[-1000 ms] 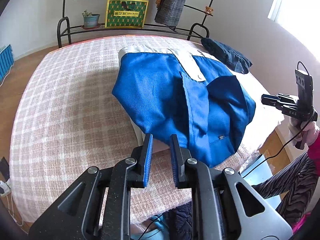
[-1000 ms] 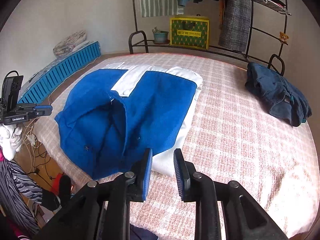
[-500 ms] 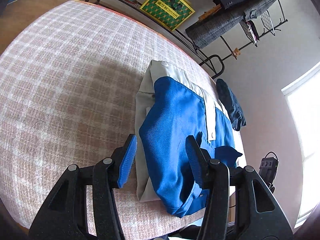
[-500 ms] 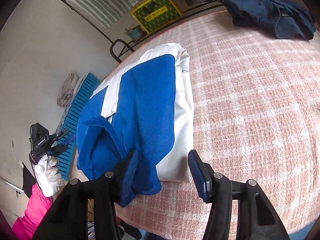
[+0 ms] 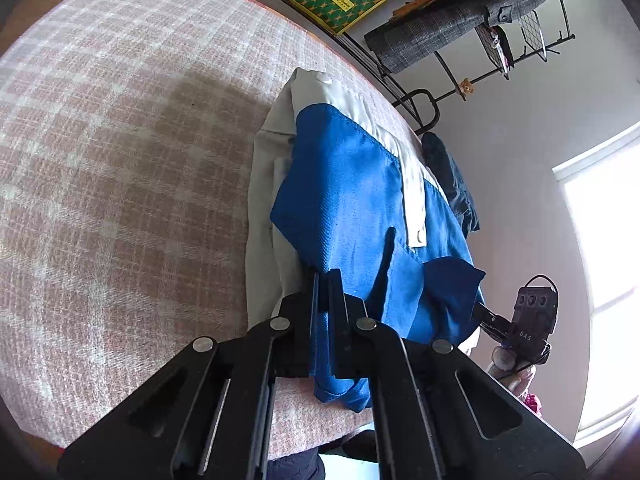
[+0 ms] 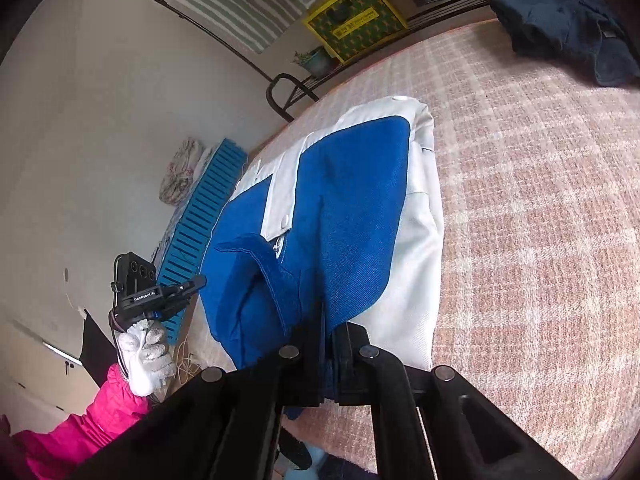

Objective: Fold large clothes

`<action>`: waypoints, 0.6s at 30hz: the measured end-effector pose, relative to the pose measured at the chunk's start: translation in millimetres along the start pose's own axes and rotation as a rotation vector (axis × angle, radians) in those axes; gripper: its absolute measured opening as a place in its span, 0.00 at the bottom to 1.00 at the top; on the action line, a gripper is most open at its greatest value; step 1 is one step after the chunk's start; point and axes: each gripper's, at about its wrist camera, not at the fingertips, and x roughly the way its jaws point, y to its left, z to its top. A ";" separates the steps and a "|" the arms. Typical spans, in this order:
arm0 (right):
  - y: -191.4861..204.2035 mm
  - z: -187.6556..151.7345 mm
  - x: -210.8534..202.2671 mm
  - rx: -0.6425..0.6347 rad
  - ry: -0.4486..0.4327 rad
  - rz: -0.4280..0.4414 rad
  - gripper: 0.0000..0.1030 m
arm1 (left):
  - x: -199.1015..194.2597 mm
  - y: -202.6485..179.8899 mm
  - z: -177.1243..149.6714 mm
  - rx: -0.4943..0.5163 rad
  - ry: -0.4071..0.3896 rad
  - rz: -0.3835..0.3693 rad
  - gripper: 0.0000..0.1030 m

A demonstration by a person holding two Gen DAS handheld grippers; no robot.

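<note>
Jaws of left gripper (image 5: 324, 276) and right gripper (image 6: 327, 326), spread 0.5 s ago, now pinch near hem of blue-white jacket (image 5: 352, 200) on bed (image 5: 120, 160); lift-and-fold likely next.

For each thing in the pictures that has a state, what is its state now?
Left gripper: shut on the blue and white jacket's near hem.
Right gripper: shut on the same hem.
Blue and white jacket: partly folded, lying on the bed.
Dark blue garment: crumpled, untouched.

Pink plaid bedspread (image 5: 120, 160); yellow-green box (image 6: 354, 20) beside potted plant (image 6: 316, 60); navy garment (image 6: 568, 28) on bed.
</note>
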 end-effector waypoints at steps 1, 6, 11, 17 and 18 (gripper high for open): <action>-5.5 -4.1 7.7 0.012 0.034 -0.033 0.00 | 5.8 5.0 -0.9 -0.008 0.014 0.024 0.01; 12.6 -9.3 18.7 -0.128 0.106 -0.200 0.14 | 4.6 -1.4 -0.3 0.058 0.035 0.112 0.03; 33.3 11.2 -22.5 -0.223 -0.018 -0.283 0.35 | -32.9 -32.8 9.0 0.187 -0.089 0.207 0.05; 58.9 57.7 -2.2 -0.295 -0.154 -0.360 0.35 | -23.7 -86.5 37.2 0.332 -0.206 0.258 0.05; 64.9 64.5 6.1 -0.317 -0.155 -0.367 0.35 | -16.3 -95.8 44.5 0.346 -0.215 0.257 0.05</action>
